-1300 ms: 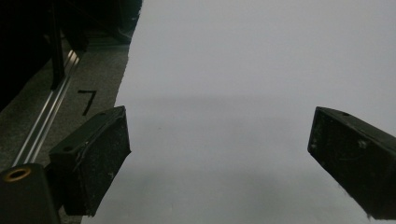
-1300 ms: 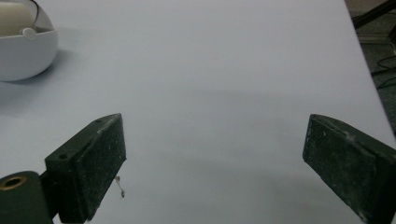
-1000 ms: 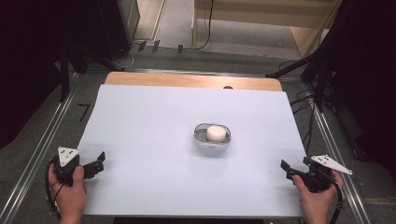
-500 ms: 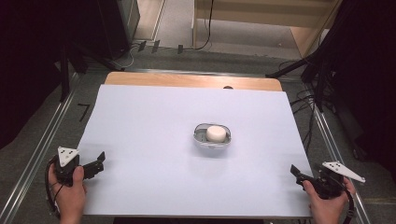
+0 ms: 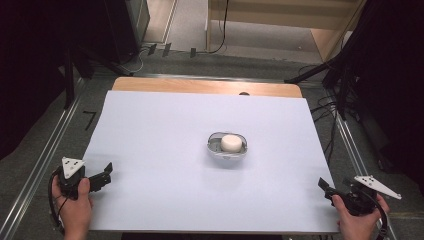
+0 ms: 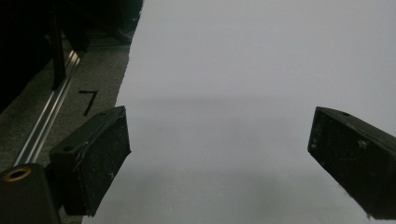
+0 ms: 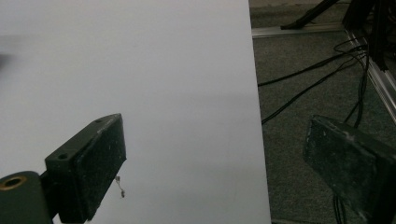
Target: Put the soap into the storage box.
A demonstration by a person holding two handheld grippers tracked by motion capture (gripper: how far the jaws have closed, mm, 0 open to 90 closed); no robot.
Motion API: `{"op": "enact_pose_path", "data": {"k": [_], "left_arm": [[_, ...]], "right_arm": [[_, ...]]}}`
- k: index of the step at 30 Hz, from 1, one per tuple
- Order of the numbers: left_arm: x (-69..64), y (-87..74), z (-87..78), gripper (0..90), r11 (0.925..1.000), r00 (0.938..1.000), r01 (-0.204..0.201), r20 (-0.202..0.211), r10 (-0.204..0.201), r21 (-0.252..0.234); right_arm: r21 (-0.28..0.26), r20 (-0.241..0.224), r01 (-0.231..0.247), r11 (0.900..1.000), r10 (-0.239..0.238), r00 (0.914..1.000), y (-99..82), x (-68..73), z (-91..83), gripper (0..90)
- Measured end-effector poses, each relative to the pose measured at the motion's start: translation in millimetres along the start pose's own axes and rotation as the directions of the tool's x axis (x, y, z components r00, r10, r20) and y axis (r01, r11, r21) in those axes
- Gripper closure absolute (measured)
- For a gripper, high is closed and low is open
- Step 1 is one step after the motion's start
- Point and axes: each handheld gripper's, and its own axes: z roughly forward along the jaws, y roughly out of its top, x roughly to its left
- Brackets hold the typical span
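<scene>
Surface [image 5: 165,140]: white sheet over a wooden top; a strip of wood shows along the far edge.
Dish [image 5: 216,149]: small, clear, oval, sitting near the middle of the surface, a little right of centre. Long axis runs roughly left to right across the surface.
Puck [image 5: 231,143]: white round piece lying inside the dish, toward its right half, flat side up.
Left claw [image 5: 107,171]: at the near left corner, resting in the hand, jaws pointing right and slightly away from me. Released; in the left gripper view both pads [image 6: 93,161] stand wide apart with bare white sheet between them.
Right claw [image 5: 326,189]: at the near right edge, jaws pointing left and toward the far side. Released; in the right gripper view the pads [image 7: 95,165] stand wide apart, one over the sheet, the other over the grey floor [image 7: 317,84] past the edge. Nothing held.
Bearing, left: I read the dish as lying forward and to the right of the left claw, well apart.
Bearing, right: forward and to the left of the right claw, also well apart.
Nearer hand: I judge the right one slightly nearer, since the dish sits right of centre; the margin is small.
Approach note: coming from the right, I would meet the dish end-on along its long axis, puck side first.
</scene>
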Motion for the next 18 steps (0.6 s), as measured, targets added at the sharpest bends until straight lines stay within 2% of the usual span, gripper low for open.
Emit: {"op": "enact_pose_path", "data": {"k": [5,11,18], "left_arm": [[0.1,0.1,0.1,6.1,1.0000,1.0000,-0.001,0.001,0.001,0.003],[0.5,0.3,0.2,6.1,1.0000,1.0000,0.002,0.003,-0.003,0.008],[-0.2,0.1,0.3,6.1,1.0000,1.0000,-0.002,-0.002,0.002,0.003]], "right_arm": [[0.002,-0.009,0.005,1.0000,-0.005,0.9999,-1.7,0.4,1.6,6.5],[-0.001,-0.020,-0.013,0.9999,0.013,0.9997,-4.2,-2.1,2.2,7.2],[0.015,-0.012,0.024,0.9996,-0.023,0.9997,-5.6,3.2,5.5,7.6]]}}
